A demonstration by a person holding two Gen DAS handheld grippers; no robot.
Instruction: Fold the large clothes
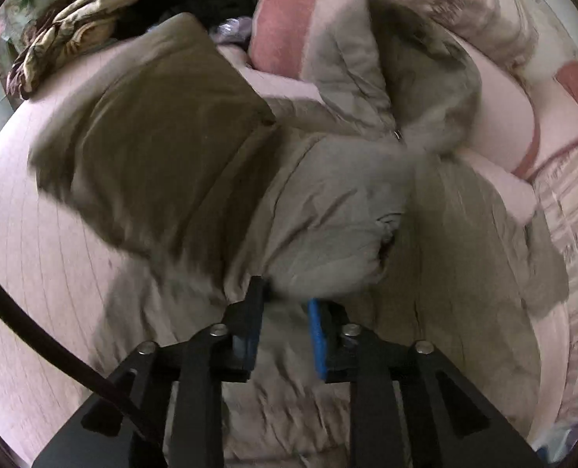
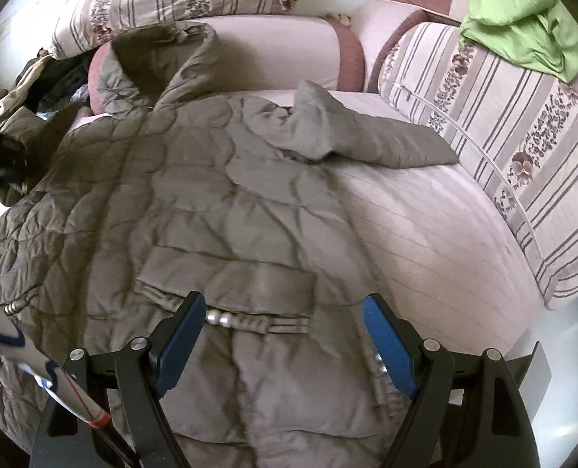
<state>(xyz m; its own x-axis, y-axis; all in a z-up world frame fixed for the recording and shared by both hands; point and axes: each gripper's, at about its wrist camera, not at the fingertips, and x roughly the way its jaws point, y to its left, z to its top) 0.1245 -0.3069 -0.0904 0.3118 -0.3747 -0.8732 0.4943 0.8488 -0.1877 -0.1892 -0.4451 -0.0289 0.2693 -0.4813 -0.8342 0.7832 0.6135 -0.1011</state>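
Pinching a bunched fold of the quilted olive jacket [image 1: 327, 210], the left gripper [image 1: 285, 300] has its blue-padded fingers drawn narrow on the fabric (the frame is motion-blurred, so the exact bite is hard to read). Just beyond that fold a sleeve [image 1: 148, 128] is lifted over the jacket's body. The right gripper [image 2: 285, 308] hangs wide above the jacket's lower front, holding nothing, its fingers either side of a pocket flap [image 2: 226, 277] with metal snaps. The jacket [image 2: 164, 195] lies spread on the pale sofa seat [image 2: 425, 226], its hood [image 2: 152, 54] resting against the backrest and its other sleeve [image 2: 366, 136] stretched out across the seat. Striped floral cushions [image 2: 503, 117] flank the jacket on that sleeve's side, a green cloth [image 2: 522, 19] heaped on top of them. Patterned fabric [image 1: 62, 39] sits piled beyond the jacket's lifted sleeve.
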